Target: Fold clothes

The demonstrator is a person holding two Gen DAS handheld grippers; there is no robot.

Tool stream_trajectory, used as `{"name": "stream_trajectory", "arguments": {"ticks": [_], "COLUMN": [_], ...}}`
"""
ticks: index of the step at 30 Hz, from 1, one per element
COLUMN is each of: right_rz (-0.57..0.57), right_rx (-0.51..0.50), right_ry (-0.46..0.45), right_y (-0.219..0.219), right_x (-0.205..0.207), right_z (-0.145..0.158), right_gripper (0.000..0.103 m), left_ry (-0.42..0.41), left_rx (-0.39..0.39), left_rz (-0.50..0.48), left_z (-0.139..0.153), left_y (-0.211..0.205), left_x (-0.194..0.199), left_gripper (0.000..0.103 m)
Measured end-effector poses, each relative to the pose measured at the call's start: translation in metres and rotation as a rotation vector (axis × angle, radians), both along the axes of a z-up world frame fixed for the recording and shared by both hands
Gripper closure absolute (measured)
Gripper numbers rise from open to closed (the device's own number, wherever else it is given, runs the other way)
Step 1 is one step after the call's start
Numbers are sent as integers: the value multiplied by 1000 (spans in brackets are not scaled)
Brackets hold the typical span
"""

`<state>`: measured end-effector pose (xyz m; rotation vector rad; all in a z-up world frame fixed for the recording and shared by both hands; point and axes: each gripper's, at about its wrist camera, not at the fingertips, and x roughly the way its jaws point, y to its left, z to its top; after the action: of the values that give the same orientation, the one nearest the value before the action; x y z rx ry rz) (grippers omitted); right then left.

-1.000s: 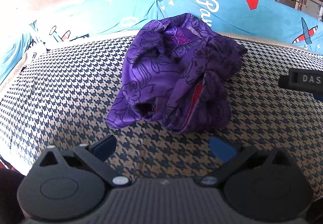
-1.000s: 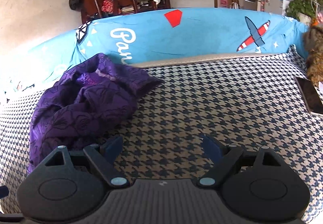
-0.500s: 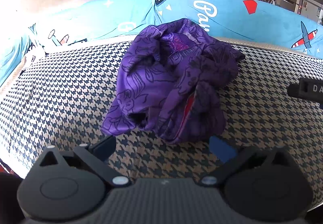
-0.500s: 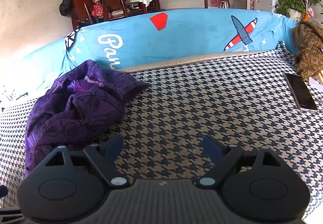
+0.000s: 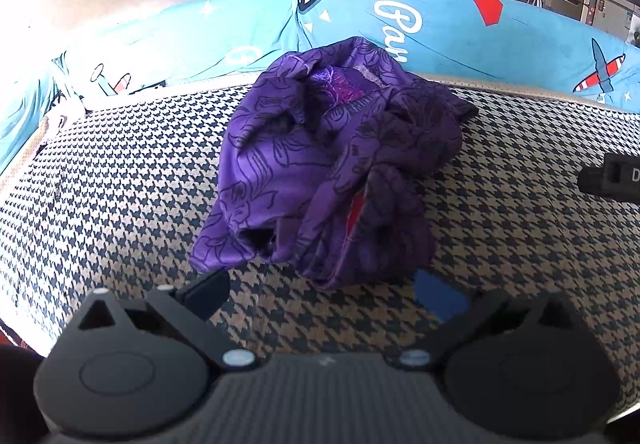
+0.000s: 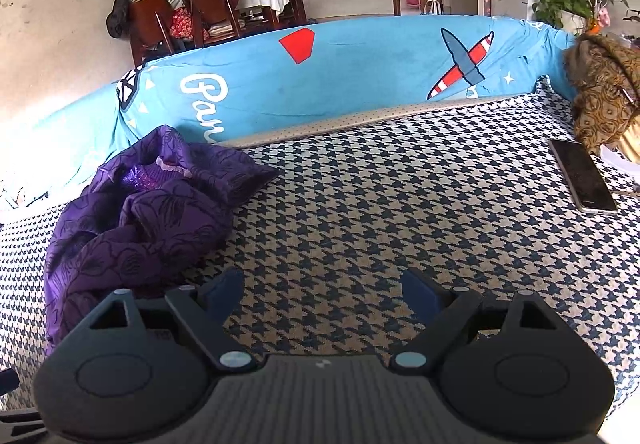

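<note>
purple fabric with a dark floral print, the garment (image 5: 332, 168) lies crumpled in a heap on the houndstooth cover (image 5: 120, 180), its far edge close to the blue printed backrest (image 5: 460, 32), with a sliver of red lining showing in one fold. the left gripper (image 5: 322, 294) hovers just in front of the heap's near edge, its jaws spread wide with only patterned cover between them and nothing held. the right gripper (image 6: 322, 290) sits over bare cover to the right of the garment (image 6: 140, 220), its jaws likewise wide apart and empty, the left finger near the cloth's edge. farther right, a dark phone (image 6: 582, 174) lies flat on the cover beside a brown patterned cloth (image 6: 604, 96). wooden chairs (image 6: 188, 20) stand behind the backrest.
</note>
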<state>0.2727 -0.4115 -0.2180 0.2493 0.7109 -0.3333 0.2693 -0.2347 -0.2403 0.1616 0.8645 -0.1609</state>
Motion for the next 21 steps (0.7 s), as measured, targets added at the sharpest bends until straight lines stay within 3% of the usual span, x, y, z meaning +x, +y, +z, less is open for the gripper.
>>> {"name": "stream_trajectory", "arguments": {"ticks": [21], "right_rz": [-28], "right_rx": [-16], "right_ry": [-16], "right_y": [-7], "right_x": [-9], "right_z": [5], "right_gripper": [16], "left_ry": [-26], "left_rx": [6], "left_rz": [-22], "left_z": [4], "left_y": [-11], "left_x": [-5], "left_gripper": [0]}}
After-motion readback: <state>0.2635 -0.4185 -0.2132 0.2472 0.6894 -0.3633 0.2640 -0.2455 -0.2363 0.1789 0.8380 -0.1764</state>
